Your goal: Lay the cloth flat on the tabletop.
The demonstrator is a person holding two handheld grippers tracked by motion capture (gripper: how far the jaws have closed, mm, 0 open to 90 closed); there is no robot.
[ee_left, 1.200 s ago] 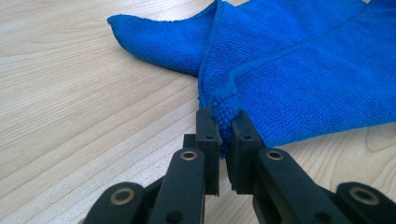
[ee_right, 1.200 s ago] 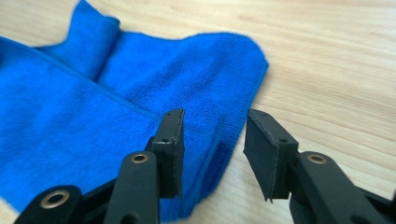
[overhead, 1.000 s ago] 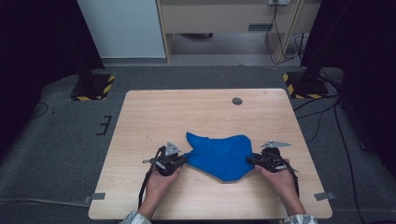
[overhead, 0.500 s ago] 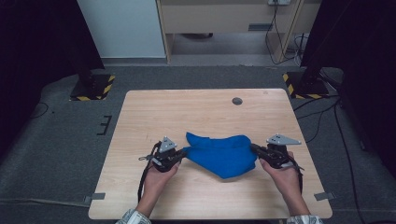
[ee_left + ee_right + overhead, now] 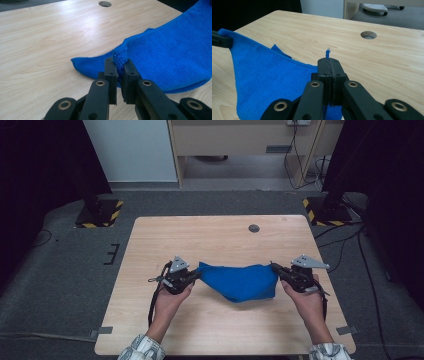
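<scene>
A blue microfibre cloth [image 5: 240, 282] hangs stretched between my two grippers above the wooden table [image 5: 210, 235], sagging in the middle. My left gripper [image 5: 199, 275] is shut on the cloth's left corner. In the left gripper view the jaws [image 5: 119, 66] pinch a bunched hem of the cloth [image 5: 170, 57]. My right gripper [image 5: 274, 267] is shut on the right corner. In the right gripper view its jaws [image 5: 328, 62] are pressed together with a blue thread poking out above them, and the cloth [image 5: 267, 75] spreads away to the left toward the other gripper [image 5: 219, 41].
A round cable hole [image 5: 254, 228] sits in the table's far right part. Bare wood lies all around the cloth. Beyond the table are grey floor, black stands with yellow-black striped bases [image 5: 100, 215], and a cabinet [image 5: 240, 140].
Both hands have risen and moved apart. The cloth, which lay slack on the table, is now lifted at two corners and pulled taut between the grippers.
</scene>
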